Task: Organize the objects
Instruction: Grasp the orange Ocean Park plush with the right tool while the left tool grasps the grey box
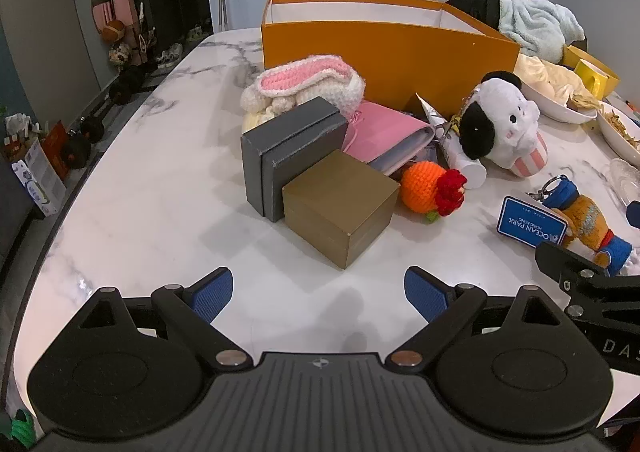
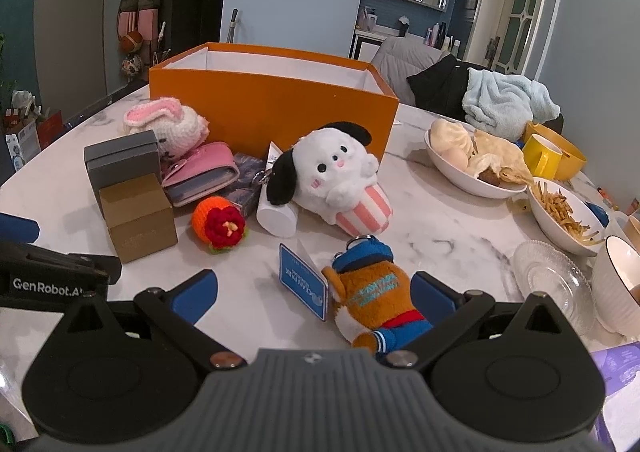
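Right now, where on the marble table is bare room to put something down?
Bare marble table lies left of the grey box and between the gold box and the left gripper. Crowded: toys before the orange box, food bowls at right.

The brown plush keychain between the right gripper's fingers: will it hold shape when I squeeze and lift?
The brown plush keychain looks soft, so it will probably squash. Its blue tag and metal ring would likely dangle. The right gripper is open around it.
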`<state>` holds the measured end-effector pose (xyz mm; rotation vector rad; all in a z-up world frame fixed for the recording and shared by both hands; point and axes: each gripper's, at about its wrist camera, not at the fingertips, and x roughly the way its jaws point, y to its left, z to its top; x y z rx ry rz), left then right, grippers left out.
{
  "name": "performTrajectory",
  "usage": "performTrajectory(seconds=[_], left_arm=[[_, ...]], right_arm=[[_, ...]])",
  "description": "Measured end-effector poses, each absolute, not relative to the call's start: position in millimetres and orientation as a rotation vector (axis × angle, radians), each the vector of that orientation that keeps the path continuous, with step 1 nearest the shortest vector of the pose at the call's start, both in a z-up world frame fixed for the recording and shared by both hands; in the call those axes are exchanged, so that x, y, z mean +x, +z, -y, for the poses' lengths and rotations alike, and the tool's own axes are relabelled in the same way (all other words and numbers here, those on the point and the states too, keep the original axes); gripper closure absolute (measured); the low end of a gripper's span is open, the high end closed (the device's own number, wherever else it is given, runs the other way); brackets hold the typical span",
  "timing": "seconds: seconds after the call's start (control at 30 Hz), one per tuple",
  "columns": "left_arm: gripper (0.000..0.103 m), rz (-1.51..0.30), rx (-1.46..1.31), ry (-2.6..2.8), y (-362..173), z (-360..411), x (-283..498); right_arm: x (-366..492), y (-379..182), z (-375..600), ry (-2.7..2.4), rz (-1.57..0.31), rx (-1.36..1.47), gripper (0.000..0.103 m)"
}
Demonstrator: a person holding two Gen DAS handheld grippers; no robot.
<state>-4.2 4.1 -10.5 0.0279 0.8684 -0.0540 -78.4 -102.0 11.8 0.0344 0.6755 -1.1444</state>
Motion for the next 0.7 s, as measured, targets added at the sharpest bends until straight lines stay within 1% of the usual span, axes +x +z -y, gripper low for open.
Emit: performTrajectory(seconds=[0.43, 0.57, 0.7], left_arm=[[0.0, -0.867, 0.033, -0.067, -11, -5, -4], [0.0, -0.86, 0.039, -0.078, -12, -6, -1], [0.0, -0.85, 0.048, -0.097, -14, -7, 3]], right_arm=[[-78, 7, 111, -1.149, -0.7, 0.017, 0.001], [-78, 1, 130, -1.122, -0.73, -0.021, 0.001], [-85, 0, 149, -1.084, -0.743, 0.007, 0.001]])
